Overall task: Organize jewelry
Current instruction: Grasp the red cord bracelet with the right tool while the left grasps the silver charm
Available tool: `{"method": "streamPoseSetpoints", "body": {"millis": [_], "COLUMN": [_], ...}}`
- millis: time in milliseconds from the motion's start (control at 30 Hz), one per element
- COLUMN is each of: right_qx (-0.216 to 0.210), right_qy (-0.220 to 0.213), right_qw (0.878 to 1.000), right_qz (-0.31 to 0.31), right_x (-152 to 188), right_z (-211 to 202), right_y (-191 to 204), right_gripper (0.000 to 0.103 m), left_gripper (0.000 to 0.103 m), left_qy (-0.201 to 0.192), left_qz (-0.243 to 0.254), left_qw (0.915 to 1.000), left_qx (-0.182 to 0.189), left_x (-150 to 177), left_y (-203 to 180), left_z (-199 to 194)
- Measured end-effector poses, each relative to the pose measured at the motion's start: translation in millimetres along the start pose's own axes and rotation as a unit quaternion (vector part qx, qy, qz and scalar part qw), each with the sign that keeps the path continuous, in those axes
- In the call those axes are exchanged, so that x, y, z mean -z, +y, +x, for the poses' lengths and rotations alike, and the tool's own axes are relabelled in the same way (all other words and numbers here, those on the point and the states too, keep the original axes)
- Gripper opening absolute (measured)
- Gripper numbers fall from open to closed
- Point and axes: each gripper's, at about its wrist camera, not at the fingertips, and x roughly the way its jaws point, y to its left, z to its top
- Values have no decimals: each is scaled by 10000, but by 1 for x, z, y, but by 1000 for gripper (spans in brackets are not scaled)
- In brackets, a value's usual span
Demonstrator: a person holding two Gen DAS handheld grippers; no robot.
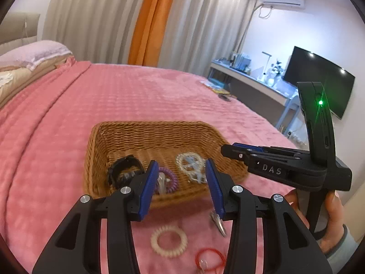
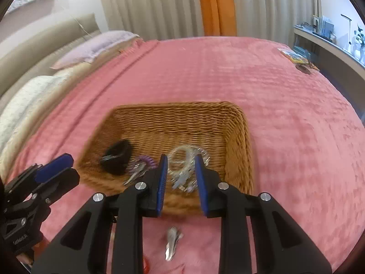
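A wicker basket (image 1: 159, 134) (image 2: 182, 118) sits on the pink bedspread. Inside lie a black band (image 1: 124, 166) (image 2: 117, 155), a purple coil hair tie (image 1: 170, 179) (image 2: 146, 162) and clear beaded jewelry (image 1: 190, 164) (image 2: 184, 159). In front of the basket lie a cream coil hair tie (image 1: 168, 241), a red elastic ring (image 1: 208, 259) and a silver hair clip (image 1: 217, 223) (image 2: 172, 242). My left gripper (image 1: 181, 171) is open and empty above the basket's near rim. My right gripper (image 2: 181, 166) is open and empty over the clear jewelry; it shows at the right of the left wrist view (image 1: 230, 149).
The pink bedspread (image 1: 136, 96) (image 2: 285, 125) stretches around the basket. Pillows (image 1: 34, 54) lie at the far left. Small items (image 2: 298, 60) lie at the bed's far right corner. A desk (image 1: 251, 77) and a TV (image 1: 319, 80) stand beyond the bed.
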Motion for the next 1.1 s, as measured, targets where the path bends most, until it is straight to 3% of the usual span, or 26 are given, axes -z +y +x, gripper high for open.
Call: {"method": "streamPoseSetpoints", "body": {"millis": [300, 500, 700, 1033, 1100], "right_qx": [-29, -130, -408, -461, -505], "right_qy": [-272, -5, 298, 279, 315], "right_qw": [9984, 9997, 9987, 9985, 9981], "right_qz": [-490, -197, 98, 85, 127], "right_x": [49, 79, 109, 118, 117], "right_z": [-42, -21, -5, -7, -6], "right_y": [26, 11, -1, 1, 1], "right_gripper": [22, 22, 22, 22, 22], "left_gripper": [41, 41, 40, 21, 12], "left_qy": [-8, 553, 1167, 1591, 1591], "left_qz": [125, 260, 648, 853, 848], "left_qw": [9999, 9981, 9910, 9834, 9835], "left_qx": [110, 41, 67, -158, -173], "left_x": [42, 87, 116, 123, 124], "left_y": [-16, -19, -30, -33, -33], "left_z": [-48, -39, -17, 12, 12]}}
